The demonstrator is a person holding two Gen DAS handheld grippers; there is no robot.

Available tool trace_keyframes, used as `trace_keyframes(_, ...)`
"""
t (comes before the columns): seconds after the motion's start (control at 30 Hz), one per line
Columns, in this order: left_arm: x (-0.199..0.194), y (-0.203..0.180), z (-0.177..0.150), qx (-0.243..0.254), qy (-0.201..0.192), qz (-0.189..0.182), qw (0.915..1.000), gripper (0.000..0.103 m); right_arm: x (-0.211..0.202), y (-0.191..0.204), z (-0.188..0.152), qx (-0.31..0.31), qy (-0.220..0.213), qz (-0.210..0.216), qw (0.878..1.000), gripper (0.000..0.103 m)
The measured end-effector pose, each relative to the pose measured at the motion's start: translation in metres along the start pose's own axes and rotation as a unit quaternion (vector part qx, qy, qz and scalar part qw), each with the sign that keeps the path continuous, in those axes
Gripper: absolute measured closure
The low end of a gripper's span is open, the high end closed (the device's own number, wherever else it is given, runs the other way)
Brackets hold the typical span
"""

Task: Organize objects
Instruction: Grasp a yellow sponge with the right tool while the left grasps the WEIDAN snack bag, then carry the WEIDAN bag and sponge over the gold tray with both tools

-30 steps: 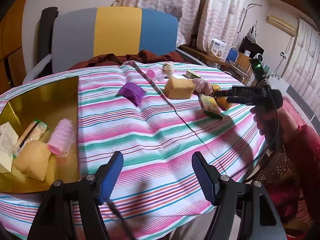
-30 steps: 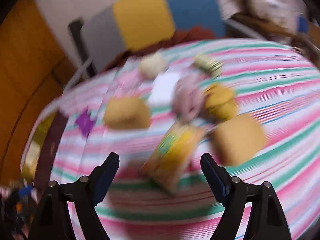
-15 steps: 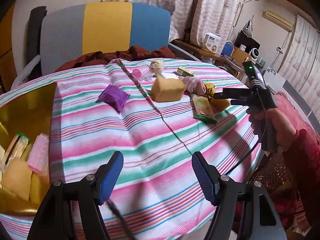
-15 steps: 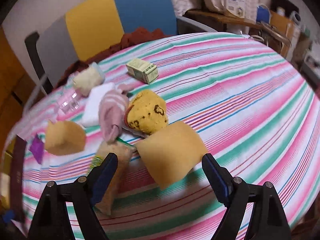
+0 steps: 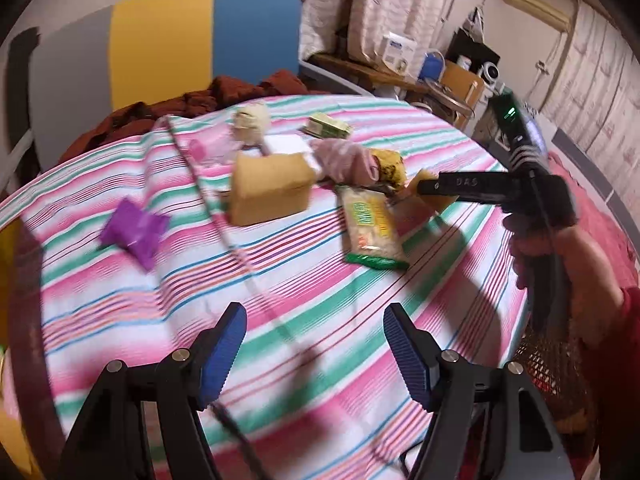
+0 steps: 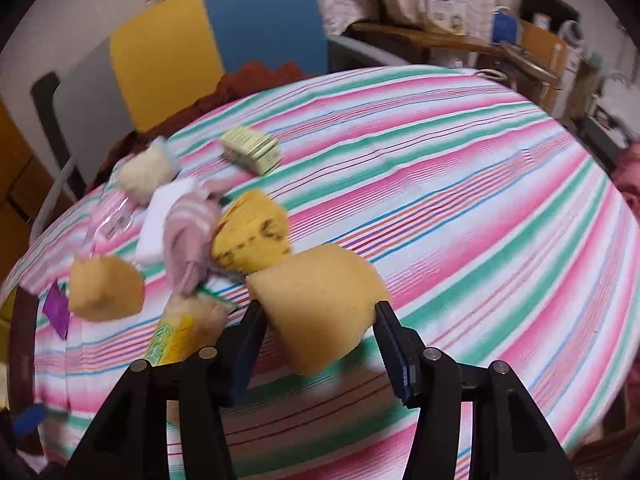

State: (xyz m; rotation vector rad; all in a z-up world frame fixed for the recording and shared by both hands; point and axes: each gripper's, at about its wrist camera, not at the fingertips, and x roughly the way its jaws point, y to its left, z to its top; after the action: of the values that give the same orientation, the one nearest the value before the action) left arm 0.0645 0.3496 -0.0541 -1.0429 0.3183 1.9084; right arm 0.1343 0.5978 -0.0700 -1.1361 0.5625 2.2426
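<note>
While its jaws have just been closing, the right gripper (image 6: 318, 322) is seen clamped on a tan sponge (image 6: 316, 304) near the striped tablecloth's (image 6: 460, 208) middle, just beside a snack packet (image 6: 176, 332); the left gripper (image 5: 314, 340) is held apart, empty, above the cloth's near edge.
</note>
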Motion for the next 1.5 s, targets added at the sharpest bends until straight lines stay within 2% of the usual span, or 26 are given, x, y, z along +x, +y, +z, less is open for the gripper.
trace_keyframes(0.3,0.064,-0.041,0.038,0.041,0.035,0.012,0.9985,0.031,-0.011,-0.026,0.005,0.069,-0.023,-0.004,0.997,0.047)
trace_keyframes(0.53,0.107,-0.051,0.050,0.047,0.056,0.016,0.9972,0.034,-0.010,-0.025,0.007,0.064,-0.027,-0.009,0.998,0.047)
trace_keyframes(0.57,0.108,-0.052,0.049,0.054,0.048,0.021,0.9972,0.034,-0.010,-0.024,0.007,0.062,-0.026,-0.008,0.998,0.047)
trace_keyframes(0.6,0.108,-0.053,0.048,0.059,0.040,0.022,0.9972,0.039,-0.009,-0.023,0.006,0.060,-0.025,-0.007,0.998,0.047)
trace_keyframes(0.63,0.108,-0.053,0.047,0.064,0.035,0.024,0.9970,0.049,-0.009,-0.022,0.006,0.058,-0.025,-0.005,0.998,0.047)
trace_keyframes(0.67,0.108,-0.054,0.044,0.073,0.026,0.038,0.9963,0.053,-0.009,-0.022,0.006,0.056,-0.025,-0.003,0.998,0.047)
trace_keyframes(0.93,0.092,-0.039,0.029,0.066,0.000,0.014,0.9977,0.054,-0.008,-0.018,0.005,0.051,-0.022,0.009,0.998,0.047)
trace_keyframes(1.17,0.067,-0.021,0.003,0.048,-0.022,-0.002,0.9986,0.054,-0.010,-0.010,0.003,0.034,-0.025,0.012,0.999,0.047)
trace_keyframes(1.5,0.029,-0.002,-0.037,0.039,-0.058,-0.002,0.9975,0.054,-0.016,0.010,0.000,-0.009,-0.044,0.020,0.999,0.047)
